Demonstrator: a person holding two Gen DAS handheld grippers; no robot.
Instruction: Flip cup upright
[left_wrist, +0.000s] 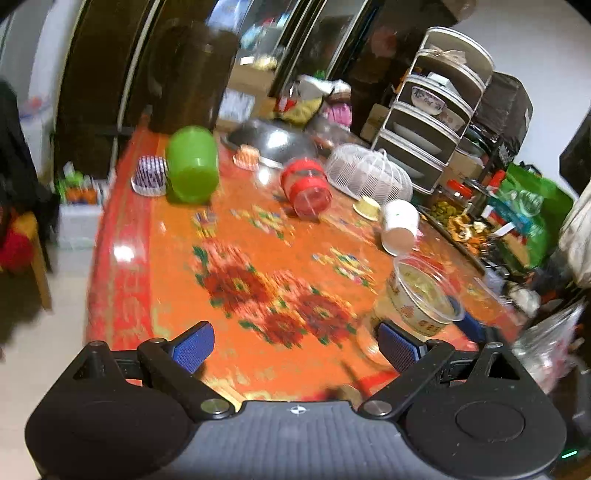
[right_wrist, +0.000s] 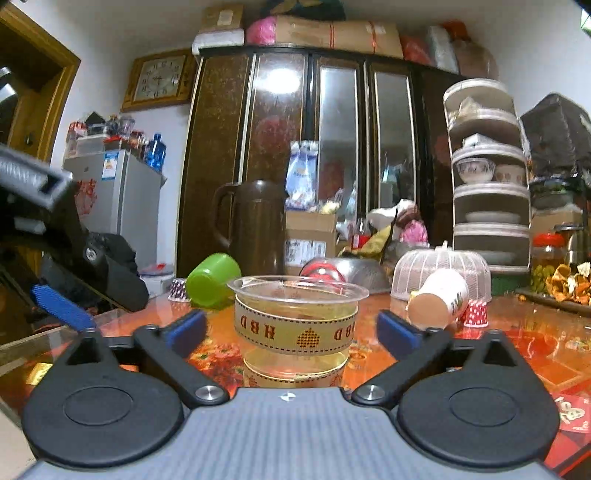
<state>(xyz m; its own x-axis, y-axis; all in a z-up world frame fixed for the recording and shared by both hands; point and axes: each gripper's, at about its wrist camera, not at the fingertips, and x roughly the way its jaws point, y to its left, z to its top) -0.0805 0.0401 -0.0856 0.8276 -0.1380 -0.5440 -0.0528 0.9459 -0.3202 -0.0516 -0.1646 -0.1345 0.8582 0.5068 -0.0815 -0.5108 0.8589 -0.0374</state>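
Clear cup upright between the right gripper's spread fingers, untouched; left gripper spread wide, empty.

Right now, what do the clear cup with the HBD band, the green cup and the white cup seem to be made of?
Clear cup: thin glossy transparent plastic, probably; the table shows through its wall.
Green cup: opaque moulded plastic with a smooth sheen; it lies on its side.
White cup: looks like matte paper, with a printed side and dull base; also on its side.
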